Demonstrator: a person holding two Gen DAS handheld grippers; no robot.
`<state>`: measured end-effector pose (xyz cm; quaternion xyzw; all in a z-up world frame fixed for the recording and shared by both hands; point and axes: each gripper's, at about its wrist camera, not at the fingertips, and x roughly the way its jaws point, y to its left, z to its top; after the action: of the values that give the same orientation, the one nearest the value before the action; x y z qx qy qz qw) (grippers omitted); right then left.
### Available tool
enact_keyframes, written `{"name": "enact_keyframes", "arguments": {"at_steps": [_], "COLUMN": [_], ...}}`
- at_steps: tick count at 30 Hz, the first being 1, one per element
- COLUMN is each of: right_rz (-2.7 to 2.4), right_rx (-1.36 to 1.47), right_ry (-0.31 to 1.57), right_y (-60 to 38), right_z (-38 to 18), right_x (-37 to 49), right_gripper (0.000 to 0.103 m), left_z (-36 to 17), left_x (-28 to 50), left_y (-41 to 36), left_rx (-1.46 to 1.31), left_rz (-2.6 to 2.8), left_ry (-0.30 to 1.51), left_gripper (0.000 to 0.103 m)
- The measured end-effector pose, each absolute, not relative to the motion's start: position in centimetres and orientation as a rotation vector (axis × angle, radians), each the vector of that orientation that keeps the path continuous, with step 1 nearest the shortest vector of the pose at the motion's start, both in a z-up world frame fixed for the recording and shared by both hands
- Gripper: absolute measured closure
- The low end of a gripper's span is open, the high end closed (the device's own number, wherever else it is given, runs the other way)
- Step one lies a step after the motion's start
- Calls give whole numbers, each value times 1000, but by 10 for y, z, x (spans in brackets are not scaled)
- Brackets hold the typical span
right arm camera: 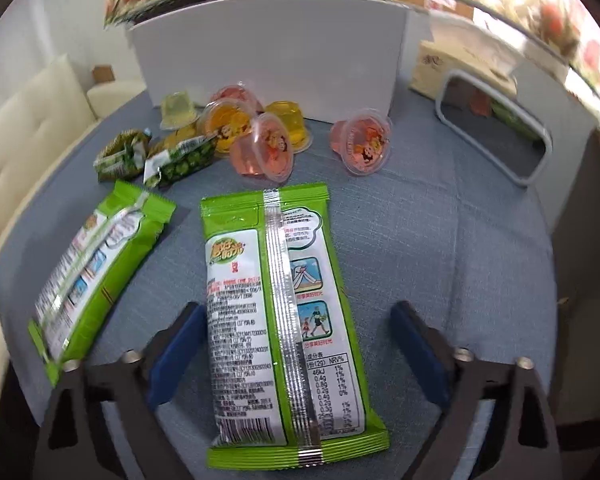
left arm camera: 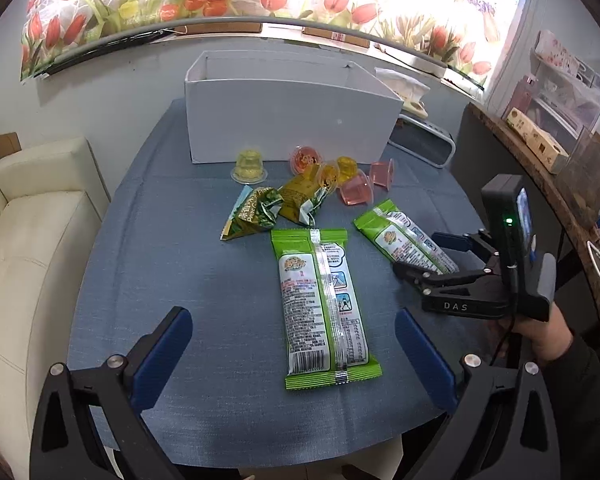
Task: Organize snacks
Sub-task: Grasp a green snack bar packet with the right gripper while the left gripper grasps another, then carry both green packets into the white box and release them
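Two long green snack packets lie on the blue tablecloth. One packet [left arm camera: 325,312] lies between my left gripper's [left arm camera: 292,344] open fingers. The second packet [left arm camera: 406,236] [right arm camera: 284,312] lies between the open fingers of my right gripper [right arm camera: 296,344] [left arm camera: 424,254]; it touches the left finger in the right wrist view. Behind them lie two small dark green pouches [left arm camera: 256,212] [left arm camera: 304,196] and several jelly cups, yellow [left arm camera: 249,165], orange [left arm camera: 340,172] and pink [left arm camera: 354,190] [right arm camera: 362,144]. A white open box [left arm camera: 288,108] [right arm camera: 268,56] stands at the back.
A grey-rimmed tray [right arm camera: 496,120] sits at the back right beside the box. A cream sofa [left arm camera: 32,240] lies left of the table. A wooden shelf [left arm camera: 540,152] with boxes runs along the right. The table's front edge [left arm camera: 260,462] is near me.
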<state>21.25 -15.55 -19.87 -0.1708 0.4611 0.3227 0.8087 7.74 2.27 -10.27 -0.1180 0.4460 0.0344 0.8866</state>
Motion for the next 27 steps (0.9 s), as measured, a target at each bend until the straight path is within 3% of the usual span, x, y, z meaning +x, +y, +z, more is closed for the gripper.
{"name": "enact_keyframes", "arguments": {"at_steps": [6, 27], "right_rz": [683, 598], "right_rx": [-358, -150], "right_ry": [977, 928], "right_y": [-162, -223], "right_z": [-195, -133], "right_x": [206, 157], "right_gripper": [39, 39], "left_z": [-111, -187], "left_x": [85, 143], "left_y": [16, -11], "left_rx": [-236, -148], "left_rz": [61, 78], "left_ry": [944, 1061], "left_gripper": [0, 0]}}
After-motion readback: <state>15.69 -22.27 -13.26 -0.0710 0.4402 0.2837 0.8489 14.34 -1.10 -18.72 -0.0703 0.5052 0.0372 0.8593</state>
